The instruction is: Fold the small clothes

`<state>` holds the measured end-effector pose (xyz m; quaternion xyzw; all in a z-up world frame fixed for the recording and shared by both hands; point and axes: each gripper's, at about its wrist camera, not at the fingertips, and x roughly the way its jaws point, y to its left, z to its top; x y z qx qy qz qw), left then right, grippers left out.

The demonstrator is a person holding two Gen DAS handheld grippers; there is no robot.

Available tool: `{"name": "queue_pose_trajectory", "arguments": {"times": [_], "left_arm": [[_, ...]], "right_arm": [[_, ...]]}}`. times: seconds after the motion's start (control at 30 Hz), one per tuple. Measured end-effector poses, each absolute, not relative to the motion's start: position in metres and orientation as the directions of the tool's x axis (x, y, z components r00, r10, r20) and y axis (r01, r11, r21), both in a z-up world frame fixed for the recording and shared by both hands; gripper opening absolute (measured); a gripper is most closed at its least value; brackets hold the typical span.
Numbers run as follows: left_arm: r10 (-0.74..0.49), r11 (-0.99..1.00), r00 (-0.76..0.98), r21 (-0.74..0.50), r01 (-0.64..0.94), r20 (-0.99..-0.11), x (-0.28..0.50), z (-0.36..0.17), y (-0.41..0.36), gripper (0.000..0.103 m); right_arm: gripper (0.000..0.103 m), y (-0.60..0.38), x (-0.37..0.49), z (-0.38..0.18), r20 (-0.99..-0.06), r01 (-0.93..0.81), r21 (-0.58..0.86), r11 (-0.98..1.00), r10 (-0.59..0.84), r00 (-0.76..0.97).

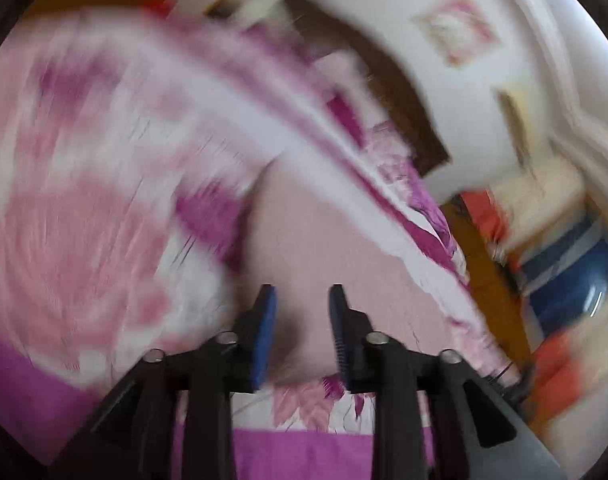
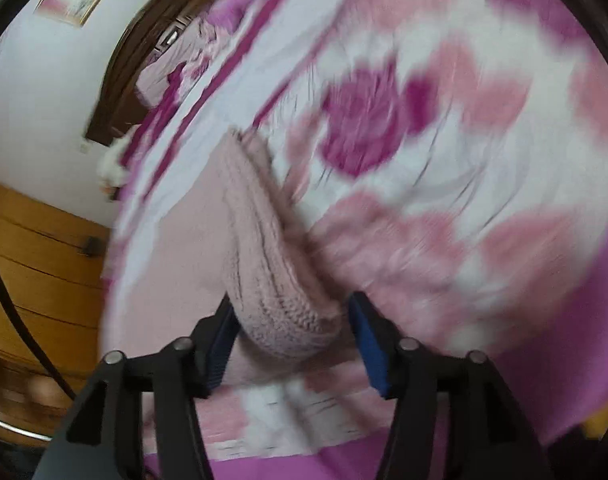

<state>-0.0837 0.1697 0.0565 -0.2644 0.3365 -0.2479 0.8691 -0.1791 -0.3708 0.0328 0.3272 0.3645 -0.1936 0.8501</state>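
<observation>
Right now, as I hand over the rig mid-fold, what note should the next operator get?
Left gripper: jaws narrowly apart, nothing between them, above the pink knit garment.
Right gripper: jaws wide apart, straddling the garment's rolled fold edge; the pads do not seem to press on it.
The garment lies on the floral bedspread.
Done: at least one fold appears to be made.
Left: confirm the fold, then finish and flatten. Both views are blurred, so check before gripping.
</observation>
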Motion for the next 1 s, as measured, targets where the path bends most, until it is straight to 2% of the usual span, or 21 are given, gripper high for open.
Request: {"name": "queue_pose_trajectory", "arguments": {"times": [0.07, 0.1, 0.17, 0.2, 0.23, 0.27, 0.3, 0.33, 0.4, 0.47, 0.63, 0.73, 0.83, 0.93, 1.0], "left_arm": [[-0.626, 0.763, 0.639, -0.52, 0.383, -0.447, -0.091, 0.072, 0.145, 0.009], [-0.626, 0.775, 0.619, -0.461, 0.432, -0.473, -0.091, 0.076, 0.126, 0.009], [-0.608, 0.794, 0.587, -0.406, 0.452, -0.535, -0.081, 0.066, 0.098, 0.0], [-0.602, 0.798, 0.564, -0.408, 0.444, -0.565, -0.073, 0.057, 0.09, 0.0], [-0.584, 0.811, 0.53, -0.41, 0.417, -0.615, -0.063, 0.046, 0.08, 0.0], [-0.541, 0.839, 0.488, -0.402, 0.366, -0.685, -0.056, 0.03, 0.075, 0.0], [-0.529, 0.848, 0.447, -0.419, 0.325, -0.722, -0.053, 0.015, 0.076, 0.0], [-0.555, 0.831, 0.442, -0.453, 0.323, -0.704, -0.057, 0.013, 0.08, 0.0], [-0.574, 0.818, 0.394, -0.475, 0.325, -0.718, -0.067, 0.01, 0.089, 0.0], [-0.583, 0.81, 0.383, -0.48, 0.336, -0.716, -0.074, 0.004, 0.093, 0.0], [-0.559, 0.826, 0.396, -0.447, 0.344, -0.729, -0.08, 0.003, 0.092, 0.0], [-0.549, 0.834, 0.415, -0.439, 0.335, -0.725, -0.075, 0.006, 0.085, 0.0], [-0.555, 0.832, 0.481, -0.452, 0.322, -0.678, -0.08, 0.021, 0.093, 0.0], [-0.528, 0.849, 0.613, -0.389, 0.358, -0.587, -0.081, 0.054, 0.092, 0.0], [-0.49, 0.872, 0.617, -0.353, 0.34, -0.615, -0.067, 0.058, 0.085, 0.0]], "right_arm": [[0.069, -0.346, -0.174, 0.057, -0.713, 0.556, 0.228, 0.799, -0.252, 0.654], [0.069, -0.325, -0.166, 0.071, -0.67, 0.5, 0.122, 0.857, -0.301, 0.679], [0.068, -0.298, -0.146, 0.083, -0.647, 0.385, 0.074, 0.92, -0.25, 0.721], [0.067, -0.287, -0.128, 0.084, -0.654, 0.327, 0.093, 0.94, -0.19, 0.732], [0.056, -0.28, -0.115, 0.082, -0.663, 0.296, 0.117, 0.948, -0.147, 0.734], [0.041, -0.274, -0.101, 0.076, -0.682, 0.268, 0.148, 0.952, -0.098, 0.724], [0.035, -0.268, -0.091, 0.067, -0.711, 0.242, 0.181, 0.953, -0.043, 0.702], [0.028, -0.261, -0.082, 0.052, -0.745, 0.212, 0.216, 0.953, 0.021, 0.666], [0.027, -0.248, -0.076, 0.014, -0.83, 0.199, 0.199, 0.96, 0.057, 0.554], [0.025, -0.239, -0.09, 0.009, -0.802, 0.185, 0.117, 0.976, -0.016, 0.596], [0.025, -0.249, -0.105, 0.013, -0.813, 0.231, 0.17, 0.958, 0.004, 0.582], [0.025, -0.244, -0.116, 0.014, -0.805, 0.224, 0.134, 0.965, -0.026, 0.593], [0.025, -0.226, -0.124, 0.022, -0.772, 0.201, 0.066, 0.977, -0.078, 0.631], [0.027, -0.213, -0.138, 0.043, -0.708, 0.167, 0.03, 0.985, -0.097, 0.7], [0.029, -0.211, -0.144, 0.062, -0.631, 0.197, -0.023, 0.98, -0.167, 0.757]]}}
